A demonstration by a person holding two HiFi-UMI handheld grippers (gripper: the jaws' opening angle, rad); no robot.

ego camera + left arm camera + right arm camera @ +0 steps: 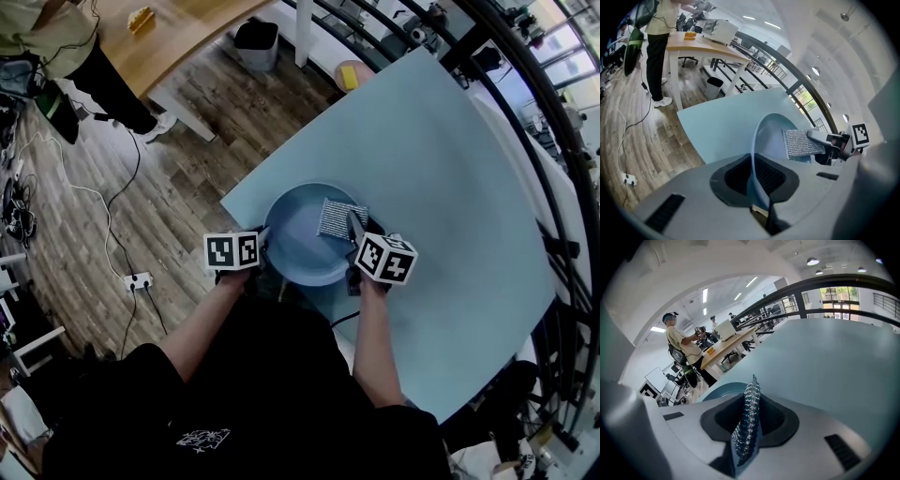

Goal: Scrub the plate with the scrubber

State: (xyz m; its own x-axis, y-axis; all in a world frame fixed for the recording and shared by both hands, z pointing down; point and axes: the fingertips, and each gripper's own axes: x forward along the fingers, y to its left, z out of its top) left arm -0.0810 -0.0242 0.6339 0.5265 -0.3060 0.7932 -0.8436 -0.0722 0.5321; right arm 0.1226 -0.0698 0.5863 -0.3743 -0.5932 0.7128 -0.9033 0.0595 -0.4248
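A pale blue plate (298,246) lies near the table's left corner. My left gripper (261,247) is shut on the plate's left rim (753,154), which runs edge-on between the jaws. A silver-grey mesh scrubber (337,217) rests on the plate's far right part. My right gripper (356,228) is shut on the scrubber (746,417), seen edge-on between the jaws, with the plate (719,391) just beyond. In the left gripper view the scrubber (800,143) lies flat on the plate with the right gripper (824,139) clamped on its edge.
The light blue table (441,187) stretches far and right. A wooden table (178,33) stands beyond on the plank floor, with a bin (256,44) beside it and a person (70,52) at the far left. Cables and a power strip (139,279) lie on the floor.
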